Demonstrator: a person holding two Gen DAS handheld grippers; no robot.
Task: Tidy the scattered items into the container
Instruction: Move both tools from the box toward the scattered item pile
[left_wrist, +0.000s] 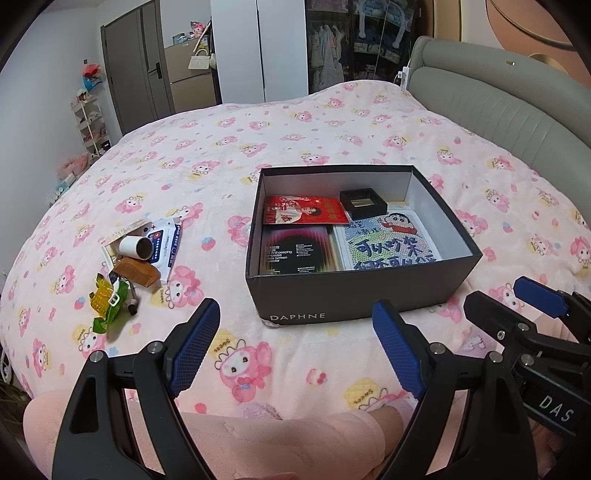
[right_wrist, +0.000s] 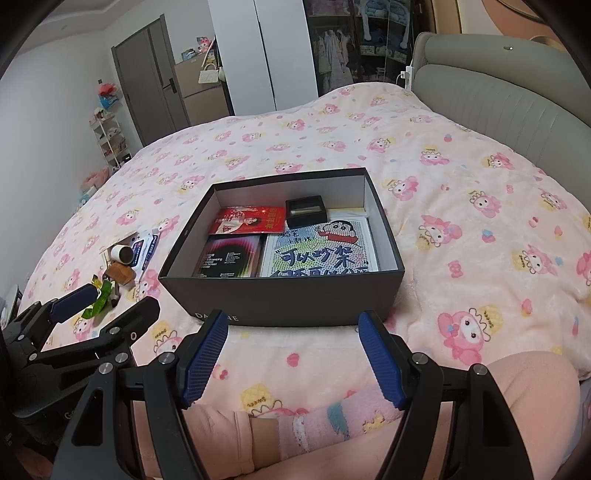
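A black open box (left_wrist: 354, 301) (right_wrist: 280, 299) sits on the pink bed. Inside lie a red packet (left_wrist: 304, 209), a small black case (left_wrist: 363, 202), a dark screen-protector pack (left_wrist: 293, 251) and a cartoon picture (left_wrist: 391, 242). Left of the box is a pile: a white roll (left_wrist: 136, 246) (right_wrist: 122, 253), a wipes pack (left_wrist: 168, 242), a brown comb (left_wrist: 137, 272) and a green-yellow wrapper (left_wrist: 105, 302). My left gripper (left_wrist: 295, 347) is open and empty, near the box's front. My right gripper (right_wrist: 291, 356) is open and empty, before the box.
A grey padded headboard (left_wrist: 498, 107) runs along the right. A wardrobe and a door (left_wrist: 136, 70) stand behind the bed. A shelf with toys (left_wrist: 90, 122) is at the left wall. My pink-clad legs (right_wrist: 369, 413) lie under the grippers.
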